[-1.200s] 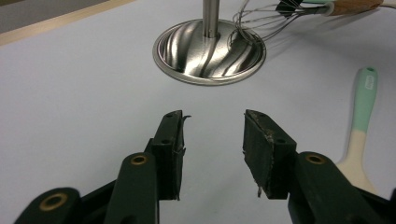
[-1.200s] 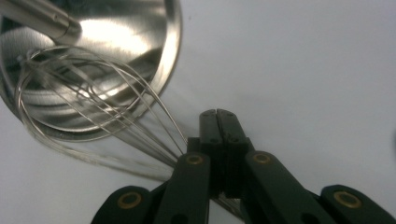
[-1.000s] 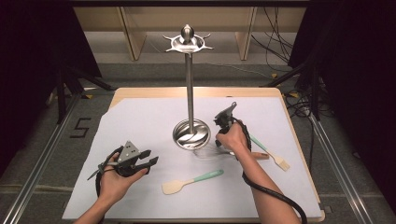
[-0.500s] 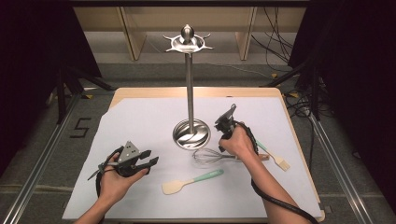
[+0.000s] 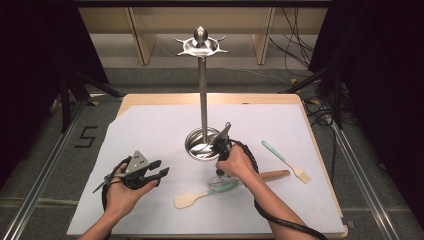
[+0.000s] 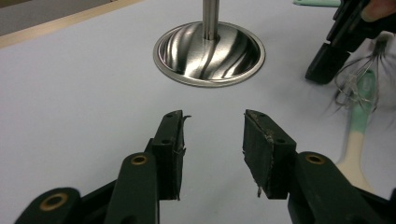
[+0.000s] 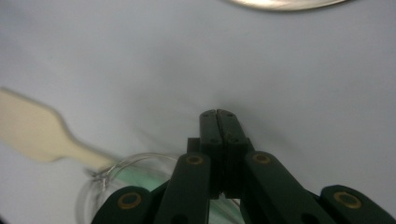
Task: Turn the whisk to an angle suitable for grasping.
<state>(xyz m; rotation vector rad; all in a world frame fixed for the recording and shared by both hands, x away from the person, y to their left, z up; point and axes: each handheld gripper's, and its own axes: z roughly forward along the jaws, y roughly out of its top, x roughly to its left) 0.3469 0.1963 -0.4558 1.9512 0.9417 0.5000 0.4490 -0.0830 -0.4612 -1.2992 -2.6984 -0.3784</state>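
Desk [image 5: 150,125], white sheet; utensil stand [image 5: 202,95] upright near the middle. Right gripper [image 5: 218,176], fingers clenched on nothing, hovers over the whisk [image 6: 359,84], which lies across the spatula [image 5: 200,196] towards the near edge. Judged step: approach to the whisk. Next move calls for spreading the fingers, then lowering onto its handle. Left gripper [image 6: 212,140] released, idle near the left edge. Whisk handle hidden under the hand; wires blurred.

floor [image 5: 150,75]: grey | curtains [image 5: 30,60]: black (both sides) | cables [image 5: 295,50]: tangled
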